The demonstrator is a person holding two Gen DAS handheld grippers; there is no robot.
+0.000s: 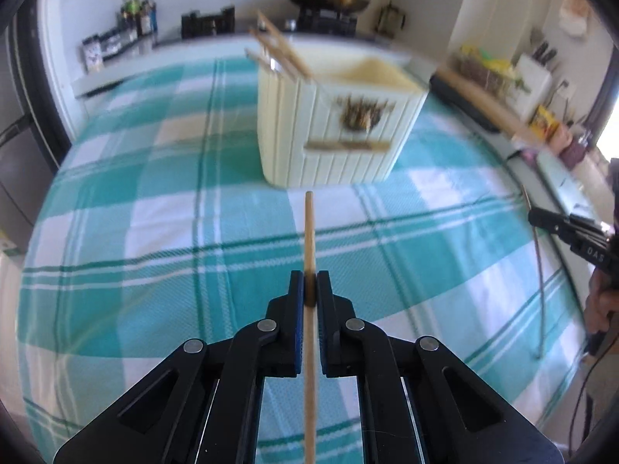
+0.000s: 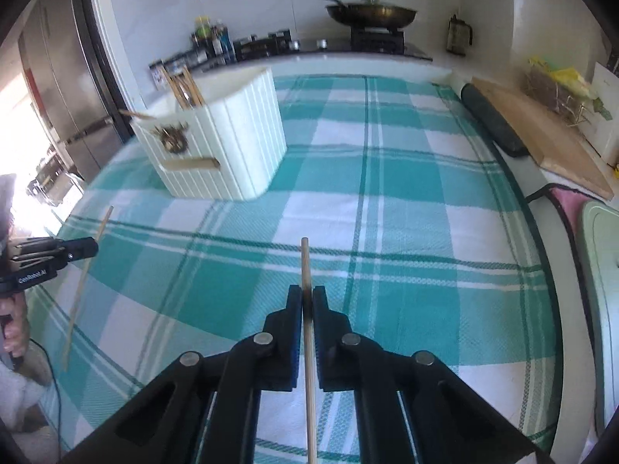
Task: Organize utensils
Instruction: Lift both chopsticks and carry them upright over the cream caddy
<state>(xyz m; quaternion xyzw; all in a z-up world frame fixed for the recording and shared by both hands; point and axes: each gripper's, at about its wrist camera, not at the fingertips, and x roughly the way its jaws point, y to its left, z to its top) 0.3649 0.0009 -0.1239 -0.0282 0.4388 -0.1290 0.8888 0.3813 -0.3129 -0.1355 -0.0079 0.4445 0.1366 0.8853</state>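
chopstick (image 1: 309, 239) ends cut off, left tool (image 1: 310, 288) clamped

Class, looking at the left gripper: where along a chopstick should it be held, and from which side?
The left gripper pinches its chopstick partway along the shaft, fingers closing from both sides with the stick in line with them. The shaft is thin and straight, so a short tip leads toward the holder.

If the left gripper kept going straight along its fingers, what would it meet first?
Probably the cream utensil box. The left gripper is shut on a wooden chopstick whose tip points at the box's lower front face, with only checked tablecloth between. Depth is unclear, so it could meet the cloth first.
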